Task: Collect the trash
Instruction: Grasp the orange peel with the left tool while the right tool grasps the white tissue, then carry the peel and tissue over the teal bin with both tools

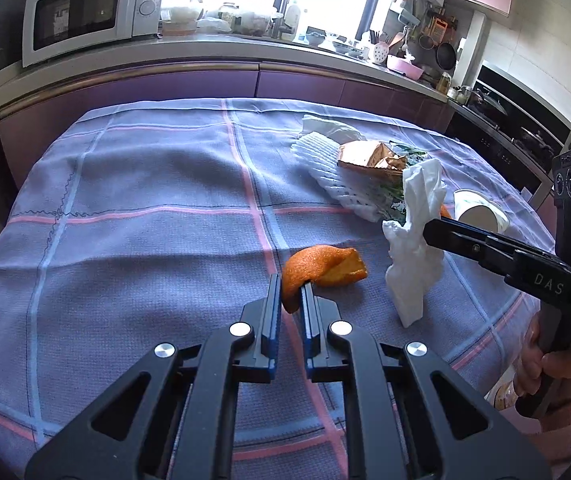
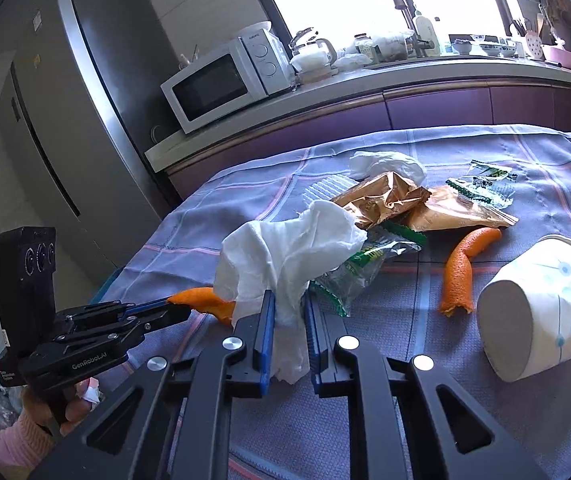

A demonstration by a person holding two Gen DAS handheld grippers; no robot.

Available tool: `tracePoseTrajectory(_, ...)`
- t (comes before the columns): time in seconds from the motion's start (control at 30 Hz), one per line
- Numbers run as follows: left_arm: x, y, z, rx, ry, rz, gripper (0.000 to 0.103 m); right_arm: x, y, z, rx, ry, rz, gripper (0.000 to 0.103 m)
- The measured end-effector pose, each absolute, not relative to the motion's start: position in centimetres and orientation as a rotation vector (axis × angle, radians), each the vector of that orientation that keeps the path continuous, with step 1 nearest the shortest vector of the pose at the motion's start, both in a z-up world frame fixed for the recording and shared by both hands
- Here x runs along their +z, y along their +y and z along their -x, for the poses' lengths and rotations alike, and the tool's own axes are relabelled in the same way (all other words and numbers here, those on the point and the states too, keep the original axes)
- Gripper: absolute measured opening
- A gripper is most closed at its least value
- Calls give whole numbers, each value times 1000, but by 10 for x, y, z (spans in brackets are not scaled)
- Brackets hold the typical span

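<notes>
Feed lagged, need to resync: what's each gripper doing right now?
Left gripper: closed on the orange peel.
Right gripper: closed on the white tissue.

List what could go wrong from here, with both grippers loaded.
1. The left gripper pinches only one edge of the orange peel; it may slip out when lifted.
2. The tissue in the right gripper drapes against the green wrapper and may drag it along.
3. The paper cup lies on its side nearby; a sweep could roll it.
</notes>
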State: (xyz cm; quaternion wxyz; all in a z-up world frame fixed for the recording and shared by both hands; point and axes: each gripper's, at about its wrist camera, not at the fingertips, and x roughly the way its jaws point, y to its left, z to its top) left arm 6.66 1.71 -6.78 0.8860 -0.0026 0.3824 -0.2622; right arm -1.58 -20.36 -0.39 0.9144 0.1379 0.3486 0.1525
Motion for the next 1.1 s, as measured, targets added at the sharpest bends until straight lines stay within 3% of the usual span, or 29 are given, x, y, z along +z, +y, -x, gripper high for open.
tracePoseTrajectory(1.1, -31, 154, -20, -283, 678, 183, 9, 29, -110, -8, 575, 675, -175, 13)
